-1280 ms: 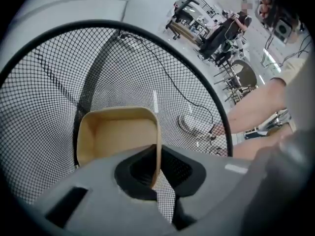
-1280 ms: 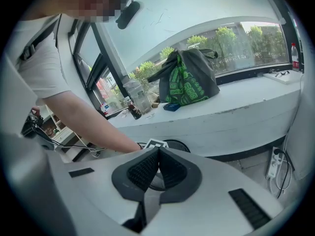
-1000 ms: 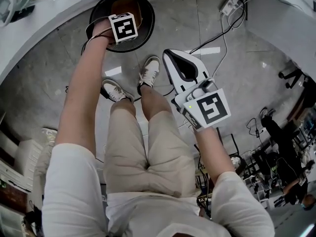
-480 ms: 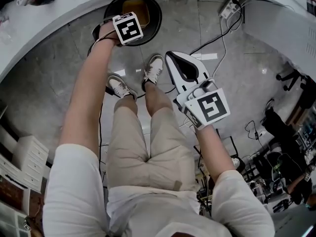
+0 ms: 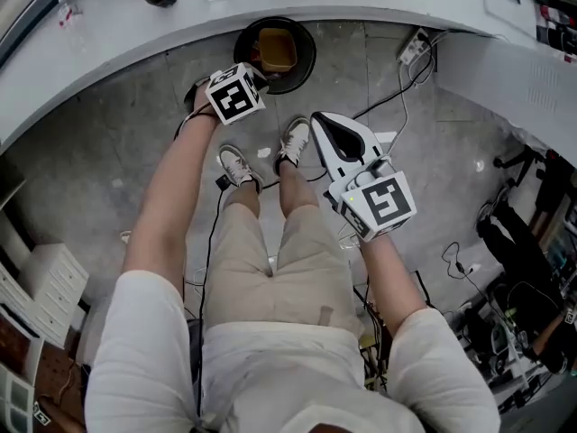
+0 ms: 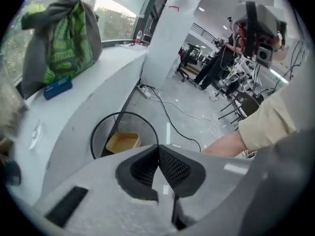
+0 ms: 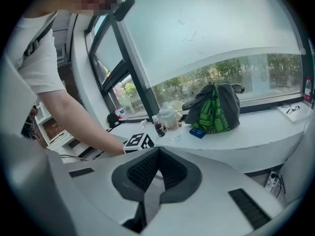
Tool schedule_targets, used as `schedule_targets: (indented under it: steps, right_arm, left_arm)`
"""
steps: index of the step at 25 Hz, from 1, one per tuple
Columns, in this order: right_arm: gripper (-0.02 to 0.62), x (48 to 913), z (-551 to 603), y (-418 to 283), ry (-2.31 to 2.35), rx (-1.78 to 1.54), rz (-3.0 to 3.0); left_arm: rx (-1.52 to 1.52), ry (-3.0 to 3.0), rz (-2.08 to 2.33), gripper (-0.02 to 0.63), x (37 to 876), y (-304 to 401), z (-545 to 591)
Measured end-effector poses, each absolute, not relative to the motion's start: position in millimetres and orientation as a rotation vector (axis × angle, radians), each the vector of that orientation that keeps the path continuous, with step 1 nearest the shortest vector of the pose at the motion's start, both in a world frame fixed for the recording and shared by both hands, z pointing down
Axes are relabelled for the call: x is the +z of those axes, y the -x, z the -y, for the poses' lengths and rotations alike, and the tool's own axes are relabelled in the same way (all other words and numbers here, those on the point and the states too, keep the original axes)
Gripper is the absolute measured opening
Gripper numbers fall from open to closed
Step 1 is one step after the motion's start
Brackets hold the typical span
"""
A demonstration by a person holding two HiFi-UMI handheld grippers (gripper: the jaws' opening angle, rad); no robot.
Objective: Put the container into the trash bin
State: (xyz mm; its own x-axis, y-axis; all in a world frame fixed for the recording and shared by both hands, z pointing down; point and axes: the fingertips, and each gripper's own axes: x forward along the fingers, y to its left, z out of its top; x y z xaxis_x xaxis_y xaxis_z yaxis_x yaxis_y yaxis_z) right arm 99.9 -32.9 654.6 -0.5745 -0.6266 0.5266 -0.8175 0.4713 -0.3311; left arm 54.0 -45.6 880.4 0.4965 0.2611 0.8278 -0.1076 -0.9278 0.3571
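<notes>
The tan container [image 5: 276,50] lies inside the black wire trash bin [image 5: 242,43] on the floor under the counter. In the left gripper view the container [image 6: 123,141] rests at the bottom of the bin [image 6: 98,132], beyond and below my jaws. My left gripper [image 6: 158,147] is shut and empty, held above the bin on its near side; its marker cube [image 5: 236,93] shows in the head view. My right gripper [image 5: 315,115] is to the right, over my legs, also shut with nothing in it [image 7: 158,150].
A curved white counter [image 5: 108,34] runs over the bin. On it are a green-and-grey bag [image 6: 64,38], a blue box [image 6: 57,88] and bottles [image 7: 159,126]. A power strip [image 5: 415,48] and cables lie on the floor. My shoes [image 5: 239,165] stand near the bin.
Both grippers have risen. The left one has pulled up and back from the bin's mouth, and the container stays inside the bin. More of the counter has come into the head view.
</notes>
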Motion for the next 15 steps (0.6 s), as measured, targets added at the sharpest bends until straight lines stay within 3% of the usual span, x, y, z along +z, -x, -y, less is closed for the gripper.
schedule_targets:
  steps: [15]
  right_arm:
    - [0.0, 514, -1, -49, -1.285, 0.723, 2.378]
  left_arm:
    - [1.176, -2.452, 0.424, 0.017, 684, 41, 23]
